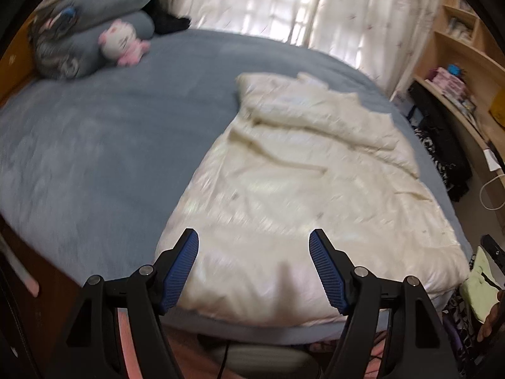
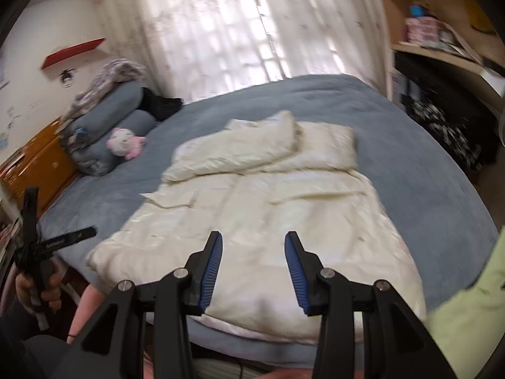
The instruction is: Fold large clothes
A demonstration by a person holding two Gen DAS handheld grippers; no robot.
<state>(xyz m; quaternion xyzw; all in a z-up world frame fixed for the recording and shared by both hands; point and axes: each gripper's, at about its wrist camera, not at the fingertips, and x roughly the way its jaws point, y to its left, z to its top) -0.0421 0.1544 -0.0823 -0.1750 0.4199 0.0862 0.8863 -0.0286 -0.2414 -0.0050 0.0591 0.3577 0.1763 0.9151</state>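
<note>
A large cream garment [image 1: 300, 177] lies spread out and wrinkled on the blue-grey bed [image 1: 110, 132], its near hem at the bed's front edge. It also shows in the right wrist view [image 2: 268, 208], with a sleeve bunched at the far end. My left gripper [image 1: 254, 237] is open and empty, held above the garment's near edge. My right gripper [image 2: 252, 240] is open and empty, also above the near edge. The left gripper [image 2: 47, 243] shows at the left of the right wrist view, held in a hand beside the bed.
Blue-grey pillows [image 1: 104, 15] and a pink-and-white plush toy [image 1: 121, 42] lie at the bed's far left. Curtains [image 1: 284, 3] hang behind the bed. Wooden shelves [image 1: 457, 72] with clutter stand on the right. An orange cabinet [image 2: 38, 161] stands left of the bed.
</note>
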